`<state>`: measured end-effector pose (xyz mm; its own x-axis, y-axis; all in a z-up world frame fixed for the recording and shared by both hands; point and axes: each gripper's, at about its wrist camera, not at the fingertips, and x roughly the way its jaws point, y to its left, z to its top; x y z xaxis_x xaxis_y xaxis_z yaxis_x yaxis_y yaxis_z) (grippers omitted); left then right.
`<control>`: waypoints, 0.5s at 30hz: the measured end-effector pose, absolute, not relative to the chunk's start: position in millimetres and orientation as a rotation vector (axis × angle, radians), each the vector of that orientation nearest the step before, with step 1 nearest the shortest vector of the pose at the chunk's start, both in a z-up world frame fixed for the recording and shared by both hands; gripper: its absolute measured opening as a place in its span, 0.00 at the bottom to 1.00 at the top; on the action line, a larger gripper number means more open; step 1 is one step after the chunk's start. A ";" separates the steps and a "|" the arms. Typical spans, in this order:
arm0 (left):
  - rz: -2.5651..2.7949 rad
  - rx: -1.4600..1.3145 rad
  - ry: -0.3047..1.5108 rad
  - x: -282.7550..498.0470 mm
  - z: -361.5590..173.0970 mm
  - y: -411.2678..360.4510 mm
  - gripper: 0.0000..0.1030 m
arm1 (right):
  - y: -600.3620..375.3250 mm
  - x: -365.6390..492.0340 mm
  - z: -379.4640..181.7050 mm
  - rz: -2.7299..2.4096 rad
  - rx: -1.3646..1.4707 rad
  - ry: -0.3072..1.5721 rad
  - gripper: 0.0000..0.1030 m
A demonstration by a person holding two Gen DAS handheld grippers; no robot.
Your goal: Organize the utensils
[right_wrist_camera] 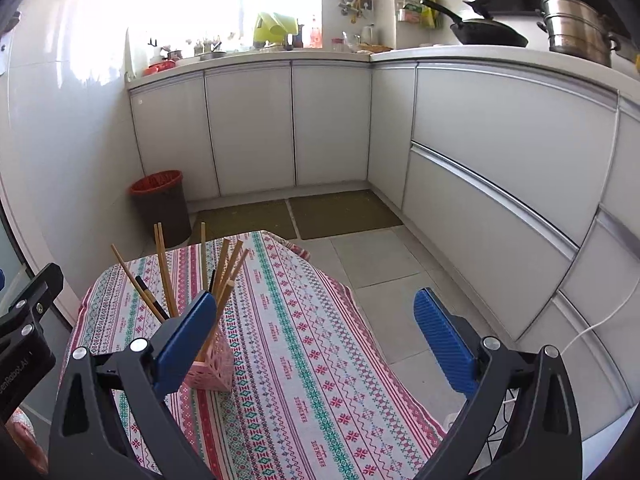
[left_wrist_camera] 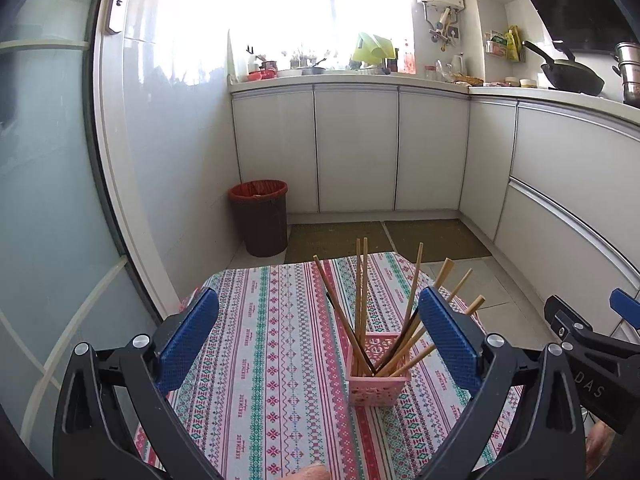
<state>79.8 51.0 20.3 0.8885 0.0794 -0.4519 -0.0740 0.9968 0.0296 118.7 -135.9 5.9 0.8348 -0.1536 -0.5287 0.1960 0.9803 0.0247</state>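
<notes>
A small pink lattice basket (left_wrist_camera: 378,372) stands on the patterned tablecloth (left_wrist_camera: 264,360) and holds several wooden chopsticks (left_wrist_camera: 362,292) that fan out upward. My left gripper (left_wrist_camera: 320,312) is open and empty, its blue pads either side of the basket and above it. In the right wrist view the basket (right_wrist_camera: 214,368) and chopsticks (right_wrist_camera: 164,268) sit at the left, partly behind my left pad. My right gripper (right_wrist_camera: 316,312) is open and empty over the cloth (right_wrist_camera: 304,360), to the right of the basket. The right gripper's body also shows in the left wrist view (left_wrist_camera: 588,344).
The small table ends just past the basket; tiled floor (right_wrist_camera: 372,256) and two mats lie beyond. A brown bin with a red liner (left_wrist_camera: 262,220) stands by the wall. White cabinets (right_wrist_camera: 480,168) run along the back and right. A glass door (left_wrist_camera: 48,200) is on the left.
</notes>
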 end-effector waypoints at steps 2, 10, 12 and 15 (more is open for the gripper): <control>0.081 0.007 0.475 78.2 18.4 49.6 0.93 | -139.5 116.4 4.2 -0.186 0.103 0.566 0.93; 0.074 0.003 0.508 77.3 12.8 42.5 0.93 | -146.7 115.1 3.9 -0.197 0.120 0.584 0.93; 0.077 0.001 0.506 77.4 13.1 41.9 0.93 | -144.7 115.7 3.6 -0.195 0.107 0.590 0.93; 0.077 -0.003 0.505 76.8 13.3 40.7 0.93 | -140.4 116.2 3.0 -0.191 0.088 0.594 0.93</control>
<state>76.8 40.7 13.3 0.8722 0.0728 -0.4836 -0.0745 0.9971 0.0158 116.2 -140.4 2.9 0.8117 -0.1537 -0.5635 0.2044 0.9785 0.0275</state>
